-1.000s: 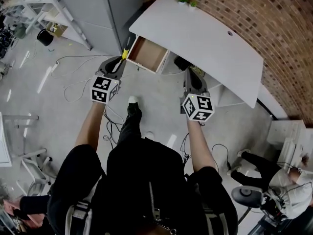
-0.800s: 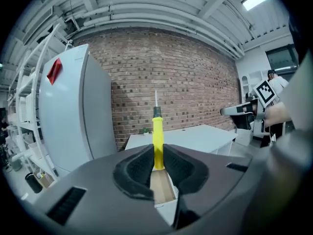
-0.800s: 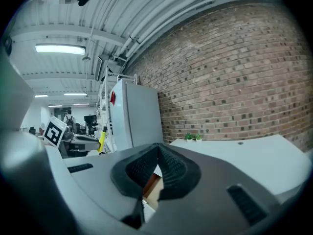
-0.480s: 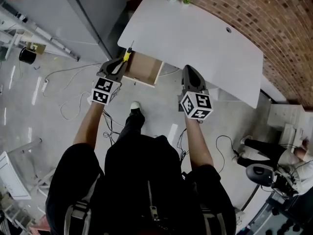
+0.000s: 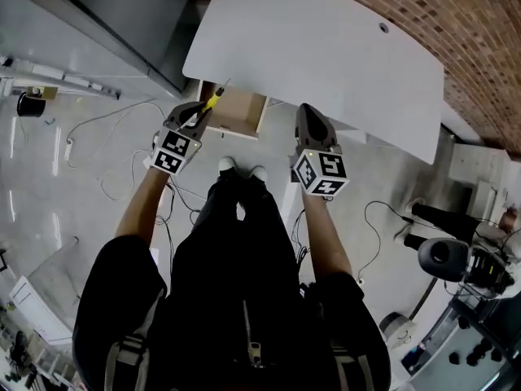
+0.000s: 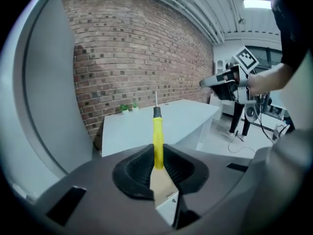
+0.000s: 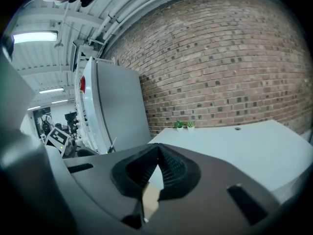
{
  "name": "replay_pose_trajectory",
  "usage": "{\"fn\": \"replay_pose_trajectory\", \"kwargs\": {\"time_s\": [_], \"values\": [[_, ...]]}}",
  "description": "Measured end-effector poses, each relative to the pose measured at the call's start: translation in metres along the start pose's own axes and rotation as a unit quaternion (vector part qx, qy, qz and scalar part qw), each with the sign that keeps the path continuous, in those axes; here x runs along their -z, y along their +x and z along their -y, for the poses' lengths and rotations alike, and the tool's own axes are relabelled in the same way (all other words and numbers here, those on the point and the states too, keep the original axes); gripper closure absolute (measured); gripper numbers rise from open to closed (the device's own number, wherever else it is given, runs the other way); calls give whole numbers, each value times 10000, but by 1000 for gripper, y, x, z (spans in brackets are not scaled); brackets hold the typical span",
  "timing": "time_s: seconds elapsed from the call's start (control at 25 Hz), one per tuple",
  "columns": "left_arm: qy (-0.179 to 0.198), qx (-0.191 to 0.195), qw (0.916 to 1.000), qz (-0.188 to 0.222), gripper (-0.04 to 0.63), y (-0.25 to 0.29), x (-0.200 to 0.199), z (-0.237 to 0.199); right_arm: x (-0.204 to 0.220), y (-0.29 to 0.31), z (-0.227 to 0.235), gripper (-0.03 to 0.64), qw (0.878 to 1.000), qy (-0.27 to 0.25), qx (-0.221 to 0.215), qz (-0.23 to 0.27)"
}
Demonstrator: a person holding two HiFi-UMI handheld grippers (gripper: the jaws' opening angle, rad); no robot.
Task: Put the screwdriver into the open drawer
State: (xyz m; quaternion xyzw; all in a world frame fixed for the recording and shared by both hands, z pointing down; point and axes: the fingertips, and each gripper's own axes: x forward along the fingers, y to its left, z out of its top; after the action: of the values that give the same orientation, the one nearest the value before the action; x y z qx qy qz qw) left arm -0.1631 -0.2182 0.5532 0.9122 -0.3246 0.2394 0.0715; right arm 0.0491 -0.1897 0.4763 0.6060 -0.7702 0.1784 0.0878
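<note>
In the head view, the left gripper (image 5: 198, 116) sits at about 10 o'clock from the person's shoes, its claw clamped on the yellow handle of the screwdriver (image 5: 212, 100), whose thin shaft points toward 1 o'clock. The screwdriver lies over the left edge of the open drawer (image 5: 241, 110), which juts out from under the white desk (image 5: 326, 55) at 12 o'clock. It is held, not resting inside. The right gripper (image 5: 306, 111) is at about 1 o'clock, just right of the drawer, and points at the desk edge. In the left gripper view, the claw grips the screwdriver (image 6: 157, 136) by its handle, with the shaft rising straight toward 12 o'clock in front of the desk (image 6: 186, 119) and the brick wall (image 6: 137, 53). The right gripper (image 6: 226, 80) shows at 2 o'clock. In the right gripper view, the right gripper (image 7: 157, 156) has its claw pressed together with nothing in it. The desk (image 7: 234, 141) lies at 3 o'clock and a grey cabinet (image 7: 117, 106) at 10 o'clock.
</note>
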Motion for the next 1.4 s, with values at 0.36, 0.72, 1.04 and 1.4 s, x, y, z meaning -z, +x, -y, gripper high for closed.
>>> {"fn": "replay_pose_trajectory", "kwargs": {"time_s": [0.36, 0.72, 1.04, 1.4], "values": [[923, 879, 9853, -1135, 526, 53, 102, 26, 55, 13, 18, 620, 9985, 287, 122, -447], [1971, 1512, 9490, -1942, 526, 130, 177, 21, 114, 4, 36, 619, 9937, 704, 310, -817], [2530, 1998, 9116, -2552, 526, 191, 243, 10, 158, 1, 47, 618, 9870, 1016, 569, -1108], [3020, 2584, 8564, -3296, 526, 247, 328, 17, 214, -9, 64, 617, 9738, 1341, 916, -1593]]}}
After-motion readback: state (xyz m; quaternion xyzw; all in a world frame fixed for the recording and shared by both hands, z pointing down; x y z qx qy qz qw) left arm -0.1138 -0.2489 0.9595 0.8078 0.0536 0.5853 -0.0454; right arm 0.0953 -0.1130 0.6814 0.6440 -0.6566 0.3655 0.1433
